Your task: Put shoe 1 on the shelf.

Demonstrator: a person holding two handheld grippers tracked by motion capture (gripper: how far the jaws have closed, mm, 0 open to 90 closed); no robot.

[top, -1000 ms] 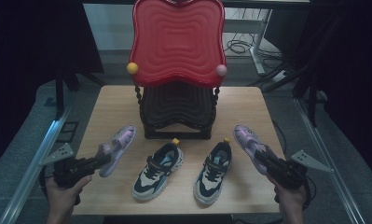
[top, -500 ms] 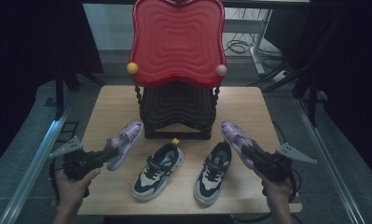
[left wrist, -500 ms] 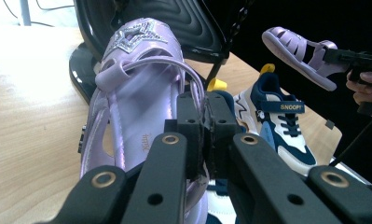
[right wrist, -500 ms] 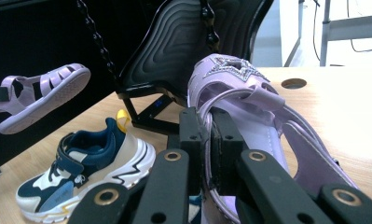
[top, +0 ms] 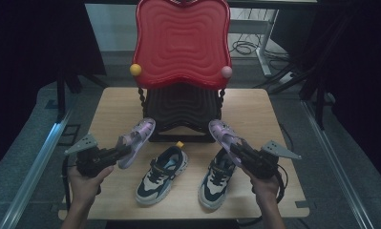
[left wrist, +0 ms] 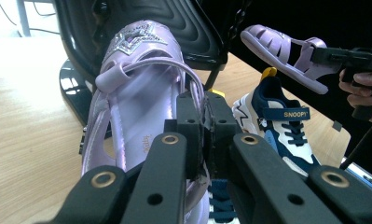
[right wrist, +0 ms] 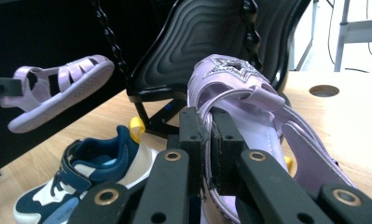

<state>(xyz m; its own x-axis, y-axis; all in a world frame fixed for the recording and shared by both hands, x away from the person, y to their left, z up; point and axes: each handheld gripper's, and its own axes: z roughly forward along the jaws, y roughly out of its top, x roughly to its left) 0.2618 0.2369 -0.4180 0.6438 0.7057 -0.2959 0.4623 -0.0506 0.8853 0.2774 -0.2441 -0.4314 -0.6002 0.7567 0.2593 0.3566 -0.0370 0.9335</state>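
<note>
Each hand holds a purple sandal in the air over the wooden table (top: 255,114). My left gripper (top: 117,152) is shut on the heel strap of the left purple sandal (top: 138,138) (left wrist: 137,98), toe pointing toward the black seat. On the other side, my right gripper (top: 237,151) is shut on the heel strap of the right purple sandal (top: 224,133) (right wrist: 249,102). Between them on the table lie two navy-and-white sneakers, the left one (top: 162,174) and the right one (top: 217,177). The right gripper view shows the left sandal (right wrist: 58,91) farther off.
A toy chair stands at the table's back middle, with a black ribbed seat (top: 181,107) and a red wavy backrest (top: 181,40) with a yellow knob (top: 135,69) and a pink knob (top: 226,72). Dark curtains flank the table; metal rails run along both sides.
Both grippers have carried their sandals inward and forward, toward the black seat. The sneakers have not moved.
</note>
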